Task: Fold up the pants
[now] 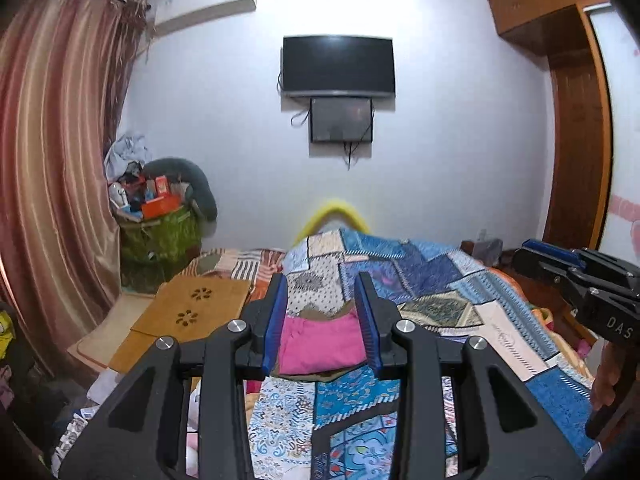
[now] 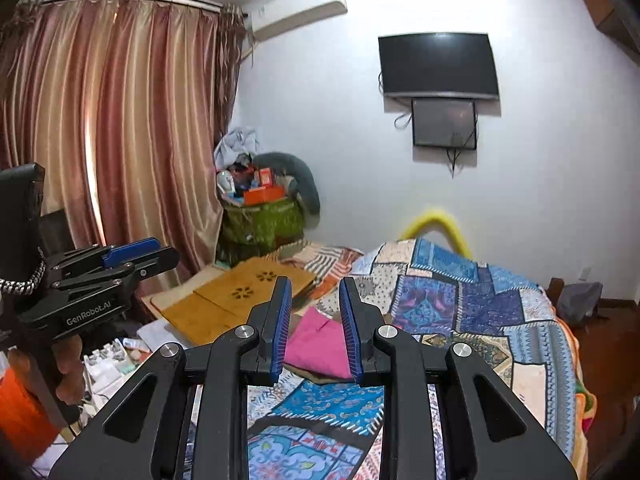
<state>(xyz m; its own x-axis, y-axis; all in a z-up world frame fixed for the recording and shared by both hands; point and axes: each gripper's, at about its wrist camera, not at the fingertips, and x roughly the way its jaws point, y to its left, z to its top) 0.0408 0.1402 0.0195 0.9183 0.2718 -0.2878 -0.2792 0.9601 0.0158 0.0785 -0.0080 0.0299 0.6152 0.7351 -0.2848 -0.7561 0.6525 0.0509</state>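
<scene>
Two grippers, left and right, hang released and empty at lower centre. Folded pink pants lie beyond them on the patchwork quilt.

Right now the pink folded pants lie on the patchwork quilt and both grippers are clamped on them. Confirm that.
Not clamped. The left wrist view shows the left gripper and right gripper empty, jaws apart, above the pink folded pants on the patchwork quilt.

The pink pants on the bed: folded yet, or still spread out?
Folded. The pink pants lie as a compact rectangle with straight edges on the patchwork quilt, atop a brown piece; neither gripper holds them.
</scene>
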